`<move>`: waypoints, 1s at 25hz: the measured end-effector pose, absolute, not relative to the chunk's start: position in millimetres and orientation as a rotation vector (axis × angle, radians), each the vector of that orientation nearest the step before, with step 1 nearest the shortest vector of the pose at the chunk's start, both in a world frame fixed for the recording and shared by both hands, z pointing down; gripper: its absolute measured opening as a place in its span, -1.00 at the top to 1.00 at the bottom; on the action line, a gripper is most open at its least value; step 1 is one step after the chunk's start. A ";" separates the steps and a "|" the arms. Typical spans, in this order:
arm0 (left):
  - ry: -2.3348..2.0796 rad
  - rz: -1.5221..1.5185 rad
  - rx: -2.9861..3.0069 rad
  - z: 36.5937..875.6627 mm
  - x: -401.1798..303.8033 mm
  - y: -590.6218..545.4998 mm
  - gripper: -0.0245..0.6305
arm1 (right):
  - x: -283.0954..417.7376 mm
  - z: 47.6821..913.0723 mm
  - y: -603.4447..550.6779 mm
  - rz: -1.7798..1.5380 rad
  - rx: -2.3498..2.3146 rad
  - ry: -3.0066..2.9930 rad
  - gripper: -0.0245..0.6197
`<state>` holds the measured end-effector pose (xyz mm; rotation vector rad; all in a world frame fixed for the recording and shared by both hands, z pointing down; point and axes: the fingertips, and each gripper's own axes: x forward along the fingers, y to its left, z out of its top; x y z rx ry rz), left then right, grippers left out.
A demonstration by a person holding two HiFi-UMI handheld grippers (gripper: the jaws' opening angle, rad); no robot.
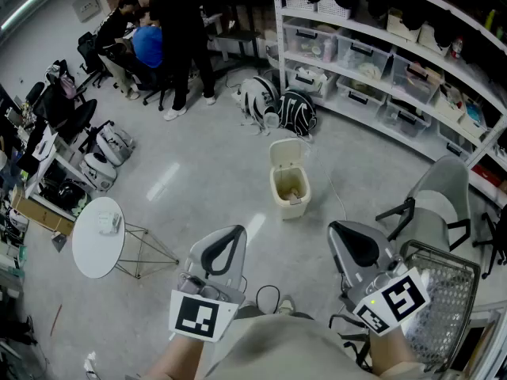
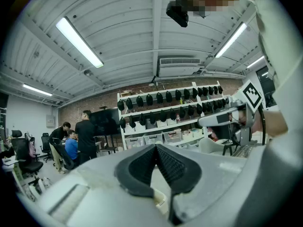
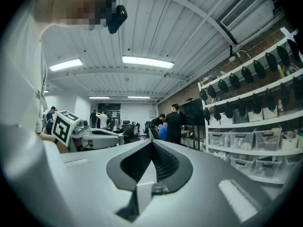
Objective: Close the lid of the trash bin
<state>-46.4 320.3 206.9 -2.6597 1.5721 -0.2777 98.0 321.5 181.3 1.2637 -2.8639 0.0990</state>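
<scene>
The small cream trash bin [image 1: 290, 190] stands on the grey floor at mid-room. Its lid [image 1: 286, 151] is tipped up at the back and something brownish lies inside. My left gripper [image 1: 224, 249] and right gripper [image 1: 357, 249] are held close to the body, well short of the bin and touching nothing. In the left gripper view the left gripper [image 2: 156, 147] points up toward the shelves with its dark pads pressed together. The right gripper [image 3: 151, 144] looks the same in the right gripper view, with nothing between its pads. The bin is hidden in both gripper views.
A round white side table [image 1: 97, 237] stands at the left. At the right are a grey chair [image 1: 440, 203] and a wire basket [image 1: 448, 293]. Shelves with storage boxes [image 1: 380, 60] line the back right, with bags [image 1: 277, 106] on the floor below. People [image 1: 169, 30] gather at the back left.
</scene>
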 end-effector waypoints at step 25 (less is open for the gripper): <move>1.523 -0.294 -2.677 212.7 -22.3 307.1 0.92 | 122.0 188.1 308.4 0.167 1.305 -2.866 0.91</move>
